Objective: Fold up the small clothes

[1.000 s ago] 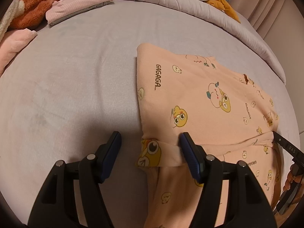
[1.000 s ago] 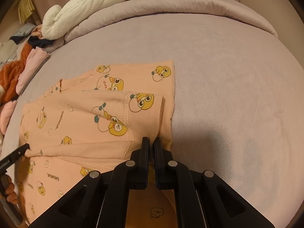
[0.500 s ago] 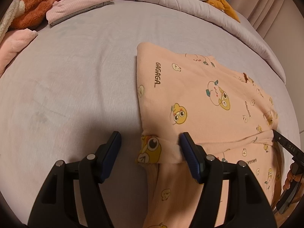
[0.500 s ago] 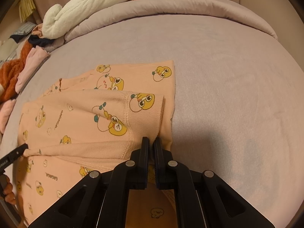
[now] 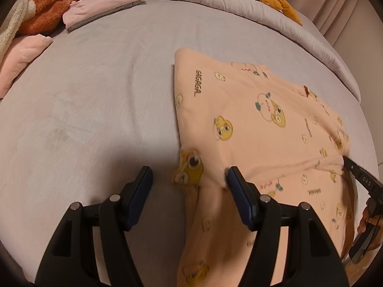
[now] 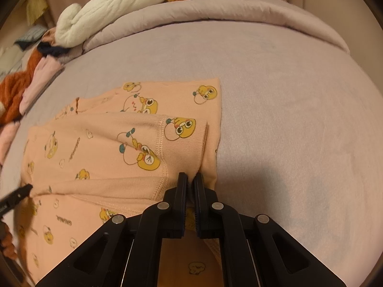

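At lower centre, the right gripper (image 6: 190, 179) fingers pinch the peach duck-print cotton garment (image 6: 115, 148). The left gripper (image 5: 189, 179) fingers stand apart, straddling its cuff on the lilac bed (image 5: 95, 95).

One peach garment (image 5: 251, 129) — two grippers
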